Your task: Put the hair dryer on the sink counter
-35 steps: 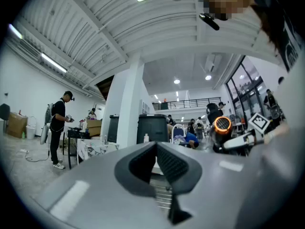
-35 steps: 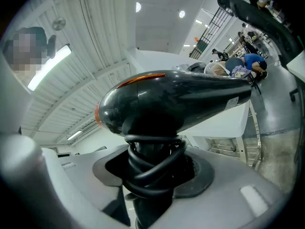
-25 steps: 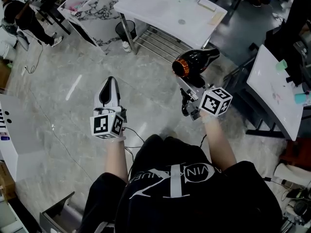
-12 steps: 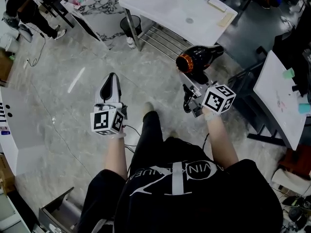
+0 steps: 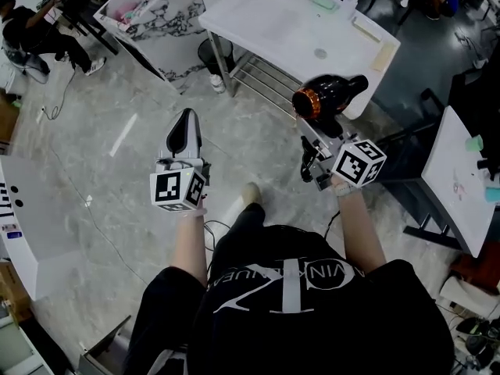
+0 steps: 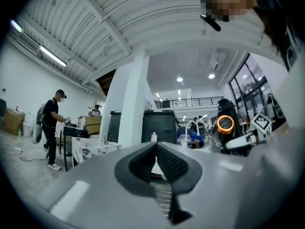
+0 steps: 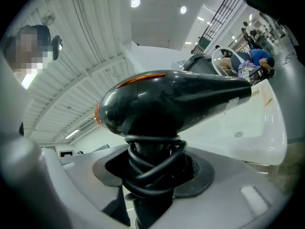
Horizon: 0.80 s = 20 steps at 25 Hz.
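Observation:
The black hair dryer (image 5: 328, 96) with an orange ring at its nozzle is held up in the air by its handle, its cord wound round the handle. My right gripper (image 5: 316, 145) is shut on that handle; in the right gripper view the hair dryer (image 7: 176, 101) fills the frame above the right gripper (image 7: 155, 171). The white sink counter (image 5: 273, 22) stands just beyond it, its basin (image 7: 248, 128) behind the dryer. My left gripper (image 5: 184, 123) hangs over the floor to the left, shut and empty, and the left gripper (image 6: 156, 149) sees the hair dryer (image 6: 224, 124) at its right.
A metal rack (image 5: 258, 73) sits under the counter, with a black bin (image 5: 209, 49) beside it. A marble-patterned table (image 5: 148, 14) is at the back left, near a person (image 5: 31, 30). A white table (image 5: 461, 178) stands at the right. Small items (image 5: 322, 1) lie on the counter.
The person has stepped forward, so the sink counter now lies closer and lower in the head view. Both grippers keep their poses; the dryer stays gripped.

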Each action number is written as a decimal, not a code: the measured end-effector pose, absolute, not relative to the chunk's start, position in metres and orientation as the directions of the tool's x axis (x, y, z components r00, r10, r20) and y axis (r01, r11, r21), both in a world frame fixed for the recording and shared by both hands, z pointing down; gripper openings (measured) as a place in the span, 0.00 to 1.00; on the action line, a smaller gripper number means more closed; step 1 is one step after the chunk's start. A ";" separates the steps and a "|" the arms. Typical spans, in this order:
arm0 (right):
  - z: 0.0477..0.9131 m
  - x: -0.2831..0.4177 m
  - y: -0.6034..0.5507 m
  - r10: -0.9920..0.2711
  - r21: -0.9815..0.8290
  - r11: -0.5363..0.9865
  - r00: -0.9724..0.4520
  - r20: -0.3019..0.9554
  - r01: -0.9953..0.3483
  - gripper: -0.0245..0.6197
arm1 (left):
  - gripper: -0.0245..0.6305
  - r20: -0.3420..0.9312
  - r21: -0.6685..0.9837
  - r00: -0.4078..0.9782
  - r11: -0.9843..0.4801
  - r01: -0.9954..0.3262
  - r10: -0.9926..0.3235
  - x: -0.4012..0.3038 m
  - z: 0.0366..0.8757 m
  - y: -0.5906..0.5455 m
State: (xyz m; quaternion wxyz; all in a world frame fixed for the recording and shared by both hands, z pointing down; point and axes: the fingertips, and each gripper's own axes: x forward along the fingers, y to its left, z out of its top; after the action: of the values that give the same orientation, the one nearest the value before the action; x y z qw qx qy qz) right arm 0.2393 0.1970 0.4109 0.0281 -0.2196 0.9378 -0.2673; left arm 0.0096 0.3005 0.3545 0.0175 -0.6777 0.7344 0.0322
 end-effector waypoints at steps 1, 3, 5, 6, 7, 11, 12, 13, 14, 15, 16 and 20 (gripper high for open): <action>0.413 0.230 0.191 -0.430 -0.514 0.757 -0.900 0.070 -0.402 0.44 | 0.04 -0.067 0.023 -0.078 0.076 -0.997 -0.995 0.000 0.356 0.294; 0.417 0.212 0.180 -0.435 -0.517 0.752 -0.897 0.079 -0.410 0.44 | 0.04 -0.062 0.022 -0.073 0.072 -0.997 -0.995 -0.018 0.357 0.281; 0.419 0.196 0.169 -0.438 -0.521 0.746 -0.895 0.085 -0.415 0.44 | 0.04 -0.059 0.022 -0.072 0.071 -0.997 -0.996 -0.036 0.358 0.269; 0.419 0.188 0.164 -0.440 -0.522 0.744 -0.894 0.087 -0.417 0.44 | 0.04 -0.057 0.023 -0.072 0.071 -0.997 -0.996 -0.045 0.358 0.264; 0.419 0.180 0.158 -0.442 -0.523 0.742 -0.892 0.088 -0.420 0.44 | 0.04 -0.056 0.025 -0.072 0.071 -0.997 -0.996 -0.053 0.359 0.258; 0.418 0.150 0.137 -0.452 -0.524 0.738 -0.888 0.085 -0.425 0.44 | 0.04 -0.049 0.030 -0.069 0.068 -0.997 -0.996 -0.085 0.362 0.239; 0.418 0.143 0.132 -0.454 -0.525 0.737 -0.887 0.082 -0.425 0.44 | 0.04 -0.048 0.031 -0.069 0.067 -0.997 -0.996 -0.092 0.363 0.234; 0.417 0.136 0.127 -0.456 -0.526 0.737 -0.887 0.079 -0.425 0.44 | 0.04 -0.048 0.031 -0.068 0.067 -0.997 -0.997 -0.098 0.364 0.230; 0.416 0.130 0.122 -0.458 -0.526 0.736 -0.886 0.075 -0.425 0.44 | 0.04 -0.049 0.031 -0.067 0.066 -0.997 -0.997 -0.104 0.365 0.225; 0.416 0.124 0.118 -0.459 -0.526 0.737 -0.885 0.073 -0.425 0.44 | 0.04 -0.050 0.032 -0.067 0.065 -0.997 -0.996 -0.109 0.365 0.221; 0.415 0.119 0.114 -0.459 -0.525 0.737 -0.885 0.072 -0.425 0.44 | 0.04 -0.052 0.033 -0.067 0.065 -0.997 -0.996 -0.113 0.365 0.218; 0.412 0.102 0.103 -0.453 -0.524 0.739 -0.888 0.078 -0.423 0.44 | 0.04 -0.051 0.042 -0.074 0.071 -0.997 -0.996 -0.128 0.367 0.207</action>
State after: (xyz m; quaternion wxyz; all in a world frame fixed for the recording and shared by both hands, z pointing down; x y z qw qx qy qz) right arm 0.1018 0.1034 0.4123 0.0270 -0.2350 0.9321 -0.2742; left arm -0.1281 0.2068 0.3668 0.0042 -0.6806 0.7319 0.0328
